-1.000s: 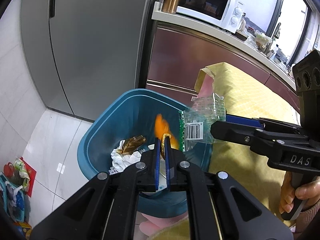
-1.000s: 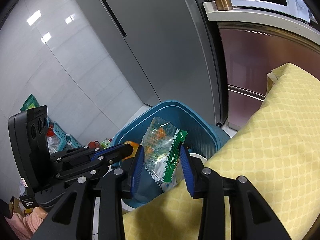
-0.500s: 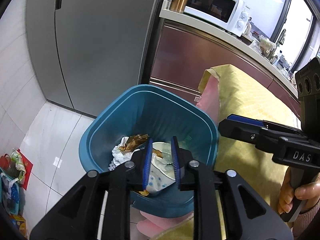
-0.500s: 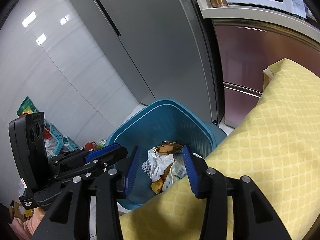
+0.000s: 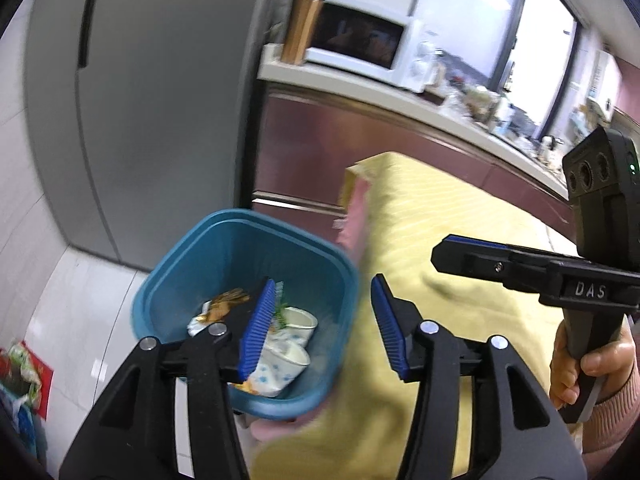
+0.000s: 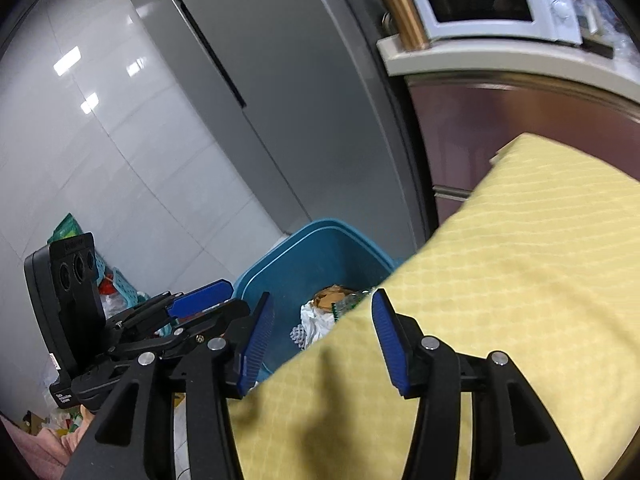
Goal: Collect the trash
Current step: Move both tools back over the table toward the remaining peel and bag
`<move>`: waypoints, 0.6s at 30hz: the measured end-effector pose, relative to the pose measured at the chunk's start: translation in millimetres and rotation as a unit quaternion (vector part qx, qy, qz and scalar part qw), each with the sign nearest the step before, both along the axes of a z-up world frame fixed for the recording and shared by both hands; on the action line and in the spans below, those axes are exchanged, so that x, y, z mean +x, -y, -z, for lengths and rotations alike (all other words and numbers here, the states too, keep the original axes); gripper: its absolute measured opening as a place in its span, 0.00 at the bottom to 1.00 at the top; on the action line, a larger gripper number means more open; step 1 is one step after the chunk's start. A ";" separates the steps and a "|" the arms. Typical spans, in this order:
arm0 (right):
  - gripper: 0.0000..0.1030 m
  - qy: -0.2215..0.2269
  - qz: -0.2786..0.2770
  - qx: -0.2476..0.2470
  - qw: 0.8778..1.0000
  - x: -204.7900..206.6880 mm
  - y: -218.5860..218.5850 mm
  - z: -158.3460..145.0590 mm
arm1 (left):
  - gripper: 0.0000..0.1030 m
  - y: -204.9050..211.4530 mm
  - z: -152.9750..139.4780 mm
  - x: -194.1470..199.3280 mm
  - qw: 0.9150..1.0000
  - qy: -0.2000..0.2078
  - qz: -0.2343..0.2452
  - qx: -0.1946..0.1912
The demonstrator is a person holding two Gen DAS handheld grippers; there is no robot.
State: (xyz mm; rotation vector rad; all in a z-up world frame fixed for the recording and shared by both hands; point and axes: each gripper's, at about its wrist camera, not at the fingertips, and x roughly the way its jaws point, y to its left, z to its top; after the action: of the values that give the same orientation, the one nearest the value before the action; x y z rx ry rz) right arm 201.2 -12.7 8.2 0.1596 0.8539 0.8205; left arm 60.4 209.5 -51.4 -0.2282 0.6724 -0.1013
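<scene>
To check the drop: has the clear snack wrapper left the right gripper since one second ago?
Yes. The right gripper, jaws opening, is empty; the wrapper now lies down inside the blue bin.

Black hand-held gripper (image 5: 324,328); blue ribbed pads (image 5: 256,332); silver screws; pink sleeve (image 5: 612,432).

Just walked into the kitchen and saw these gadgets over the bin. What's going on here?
A person is clearing rubbish with a handheld gripper in each hand. Both the left gripper and the right gripper are empty, their jaws opening, beside the yellow-covered table. The blue bin on the floor holds paper cups, crumpled tissue and wrappers.
</scene>
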 end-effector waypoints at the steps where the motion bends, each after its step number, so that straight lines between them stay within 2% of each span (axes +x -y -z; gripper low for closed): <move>1: 0.49 0.003 0.004 0.002 1.000 -2.2 6.6 -2.5 | 0.52 7.6 -2.2 -1.5 1.000 0.005 0.011 -0.002; 5: 0.49 0.019 0.032 0.005 0.999 -18.3 41.3 -11.3 | 0.52 48.1 -6.4 -6.5 0.997 0.016 0.071 -0.010; 11: 0.49 0.027 0.101 0.002 0.994 -43.5 109.7 -14.5 | 0.52 115.0 0.3 -10.4 0.987 0.008 0.157 -0.016; 18: 0.50 0.024 0.205 -0.006 0.979 -65.8 199.7 -8.1 | 0.53 203.1 6.4 -10.4 0.965 -0.005 0.262 -0.020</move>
State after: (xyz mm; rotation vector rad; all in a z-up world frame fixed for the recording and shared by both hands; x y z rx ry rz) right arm 135.4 -212.5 16.3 0.2944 0.7468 0.4311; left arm 50.1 6.4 -57.8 -0.0841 0.7279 -0.6220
